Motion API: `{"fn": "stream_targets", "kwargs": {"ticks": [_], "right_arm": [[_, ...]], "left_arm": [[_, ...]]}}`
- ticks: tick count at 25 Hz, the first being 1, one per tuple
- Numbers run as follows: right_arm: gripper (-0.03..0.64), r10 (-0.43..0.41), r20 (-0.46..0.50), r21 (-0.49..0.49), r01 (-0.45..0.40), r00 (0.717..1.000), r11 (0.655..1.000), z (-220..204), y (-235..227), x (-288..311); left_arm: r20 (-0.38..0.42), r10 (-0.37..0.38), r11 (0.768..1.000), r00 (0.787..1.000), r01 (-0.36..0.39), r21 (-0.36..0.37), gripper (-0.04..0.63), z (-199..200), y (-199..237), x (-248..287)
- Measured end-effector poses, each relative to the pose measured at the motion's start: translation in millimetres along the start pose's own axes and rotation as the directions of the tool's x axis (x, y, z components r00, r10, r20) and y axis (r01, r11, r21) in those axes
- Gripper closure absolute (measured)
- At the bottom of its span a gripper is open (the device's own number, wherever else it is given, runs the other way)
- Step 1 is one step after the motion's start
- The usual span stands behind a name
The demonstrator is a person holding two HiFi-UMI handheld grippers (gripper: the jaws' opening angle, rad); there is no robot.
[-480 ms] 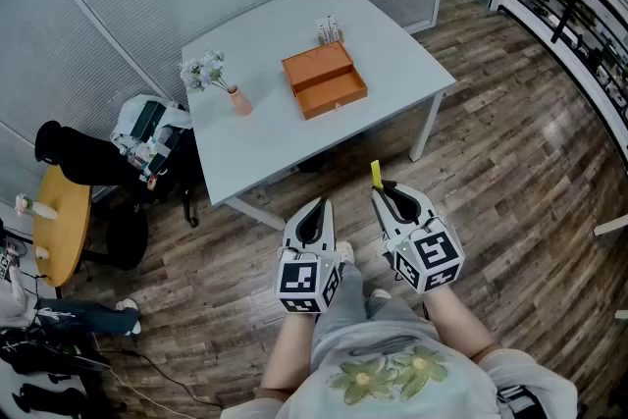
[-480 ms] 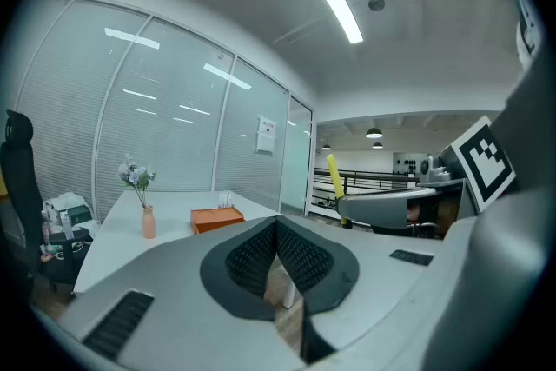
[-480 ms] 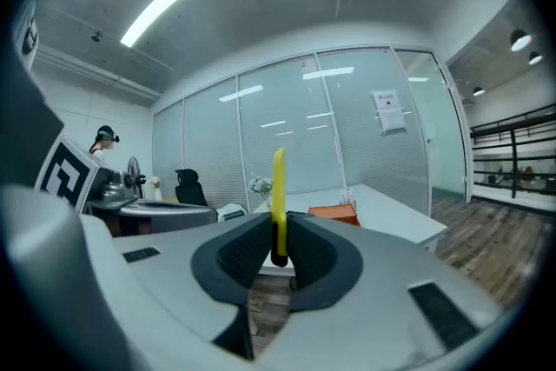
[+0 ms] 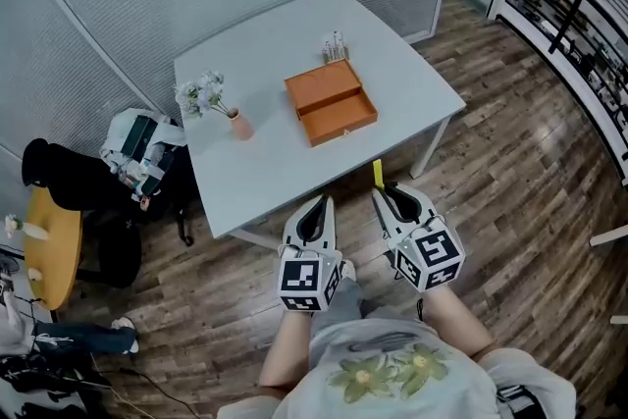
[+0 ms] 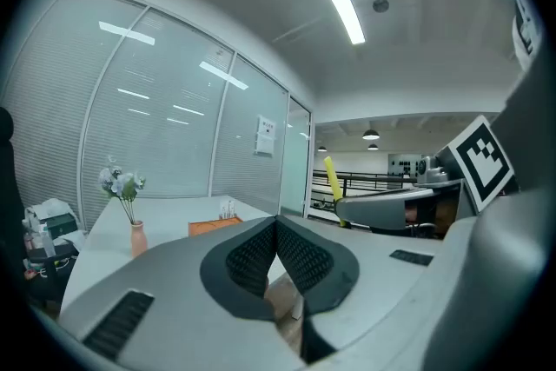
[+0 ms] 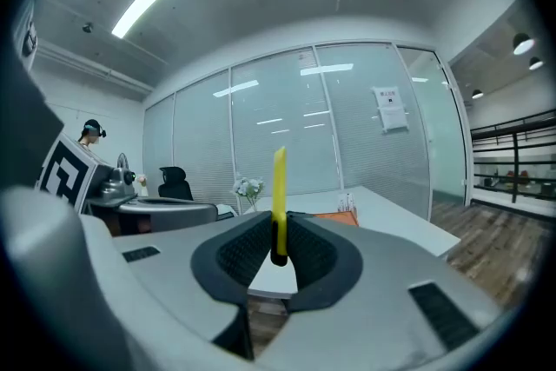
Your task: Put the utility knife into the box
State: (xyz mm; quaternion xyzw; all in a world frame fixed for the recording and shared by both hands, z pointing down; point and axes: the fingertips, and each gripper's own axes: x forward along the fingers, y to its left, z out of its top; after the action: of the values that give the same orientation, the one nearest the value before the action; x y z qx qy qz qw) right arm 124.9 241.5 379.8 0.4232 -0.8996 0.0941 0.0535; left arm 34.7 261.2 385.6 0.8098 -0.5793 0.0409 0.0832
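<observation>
My right gripper (image 4: 385, 190) is shut on a yellow utility knife (image 4: 377, 174), which sticks up past the fingertips; in the right gripper view the utility knife (image 6: 279, 187) stands upright between the black pads (image 6: 314, 255). The orange box (image 4: 331, 101) lies open on the white table (image 4: 265, 162), well ahead of both grippers. My left gripper (image 4: 318, 205) is held beside the right one, its jaws shut and empty; in the left gripper view its pads (image 5: 304, 261) meet at the tip (image 5: 276, 222). Both grippers hover over the floor short of the table's near edge.
A pink vase with white flowers (image 4: 238, 124) stands left of the box, and a small holder of upright items (image 4: 335, 45) sits behind it. Bags (image 4: 137, 150) and a round wooden table (image 4: 49, 245) lie at the left. A table leg (image 4: 429, 152) stands ahead of the right gripper.
The view has shifted a little nearer to the table. Both grippers hold the same pose, the knife still gripped in the right one.
</observation>
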Motion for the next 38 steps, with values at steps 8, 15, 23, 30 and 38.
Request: {"fn": "stream_targets", "kwargs": {"ticks": [8,15,23,30,38], "right_arm": [[0.558,-0.065,0.019,0.008,0.064,0.998,0.998,21,-23,68],[0.558,-0.095,0.001,0.015,0.095,0.996,0.995,19,-36,93],[0.558,-0.11,-0.024,0.021,0.111,0.994,0.994,19,-60,130],[0.557,-0.103,-0.038,0.018,0.104,0.994,0.994,26,-89,182],[0.558,-0.09,-0.055,0.009,0.091,0.994,0.996,40,-124,240]], "left_arm": [[-0.005,-0.069,0.997,0.998,0.069,0.021,0.594,18,49,56],[-0.024,-0.085,0.996,0.996,0.085,0.01,0.594,10,70,71],[-0.031,-0.085,0.996,0.996,0.085,0.002,0.592,10,95,102],[-0.029,-0.091,0.996,0.995,0.092,0.021,0.594,22,120,150],[-0.033,-0.092,0.994,0.995,0.094,0.055,0.594,42,154,208]]}}
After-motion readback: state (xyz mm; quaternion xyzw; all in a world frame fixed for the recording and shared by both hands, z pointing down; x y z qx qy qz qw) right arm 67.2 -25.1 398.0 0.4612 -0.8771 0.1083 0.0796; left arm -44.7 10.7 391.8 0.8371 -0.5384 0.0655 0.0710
